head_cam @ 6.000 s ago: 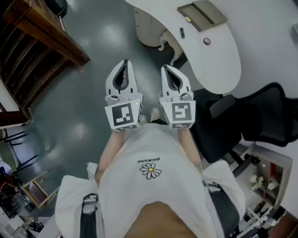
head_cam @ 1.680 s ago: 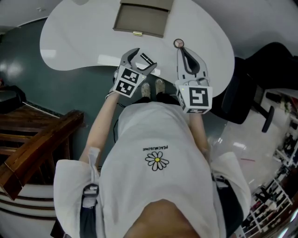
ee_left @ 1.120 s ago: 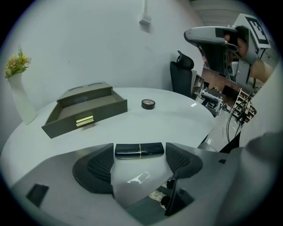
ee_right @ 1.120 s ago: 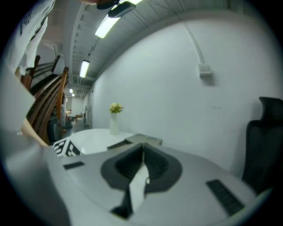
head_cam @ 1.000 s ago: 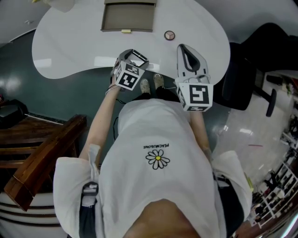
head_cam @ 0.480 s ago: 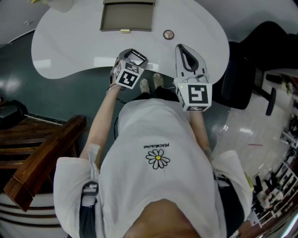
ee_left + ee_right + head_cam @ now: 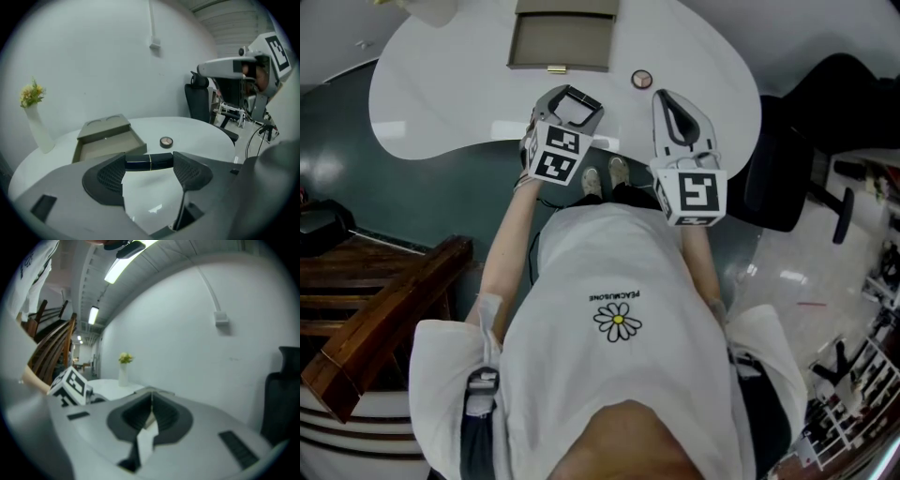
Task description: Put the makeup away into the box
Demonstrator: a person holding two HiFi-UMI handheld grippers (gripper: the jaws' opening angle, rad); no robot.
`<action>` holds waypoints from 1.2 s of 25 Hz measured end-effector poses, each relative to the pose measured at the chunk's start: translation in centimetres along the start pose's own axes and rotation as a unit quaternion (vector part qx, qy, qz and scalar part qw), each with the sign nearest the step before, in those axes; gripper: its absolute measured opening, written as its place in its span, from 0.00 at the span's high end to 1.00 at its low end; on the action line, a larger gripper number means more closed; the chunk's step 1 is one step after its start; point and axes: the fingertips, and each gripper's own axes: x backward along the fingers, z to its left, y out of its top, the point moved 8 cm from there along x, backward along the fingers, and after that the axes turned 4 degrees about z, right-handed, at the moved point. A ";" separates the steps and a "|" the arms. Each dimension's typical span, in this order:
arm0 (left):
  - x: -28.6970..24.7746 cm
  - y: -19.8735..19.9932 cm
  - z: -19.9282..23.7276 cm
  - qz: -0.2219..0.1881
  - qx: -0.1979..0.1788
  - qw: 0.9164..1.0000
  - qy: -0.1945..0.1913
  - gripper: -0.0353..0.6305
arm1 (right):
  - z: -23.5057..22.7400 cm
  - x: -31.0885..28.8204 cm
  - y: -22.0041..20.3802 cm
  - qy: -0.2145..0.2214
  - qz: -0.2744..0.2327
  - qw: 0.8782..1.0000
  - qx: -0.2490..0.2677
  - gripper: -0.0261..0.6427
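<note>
A dark tube of makeup with a thin gold band [image 7: 149, 161] lies crosswise between the pads of my left gripper [image 7: 149, 164]. The jaws are closing on its two ends and it hangs above the white table [image 7: 197, 136]. In the head view that left gripper [image 7: 570, 103] is over the table's near edge, short of the open tan box [image 7: 561, 42]. The box [image 7: 107, 140] stands open beyond the tube, lid tipped back. A small round compact [image 7: 166, 141] lies right of it [image 7: 641, 79]. My right gripper [image 7: 679, 105] is shut and holds nothing [image 7: 151, 416].
A white vase with yellow flowers [image 7: 36, 123] stands at the table's far left. A black office chair [image 7: 787, 159] is to the right of the table. Wooden stairs [image 7: 366, 309] sit on the left. The person's shoes [image 7: 602, 176] show below the table edge.
My left gripper has lifted with the tube and moved a little towards the box. The right gripper has stayed where it was.
</note>
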 end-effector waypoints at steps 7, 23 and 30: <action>7.0 7.1 1.4 -0.198 0.019 0.974 0.109 0.44 | -0.1 -0.1 1.5 0.009 -0.026 1.000 0.007 0.92; 14.4 8.1 0.8 -0.322 0.078 0.920 0.210 0.45 | 0.8 -1.1 2.7 0.047 -0.050 0.998 0.015 0.92; 10.5 10.1 4.1 -0.283 0.044 0.944 0.167 0.45 | 0.2 -1.7 2.2 0.043 -0.041 0.998 0.009 0.92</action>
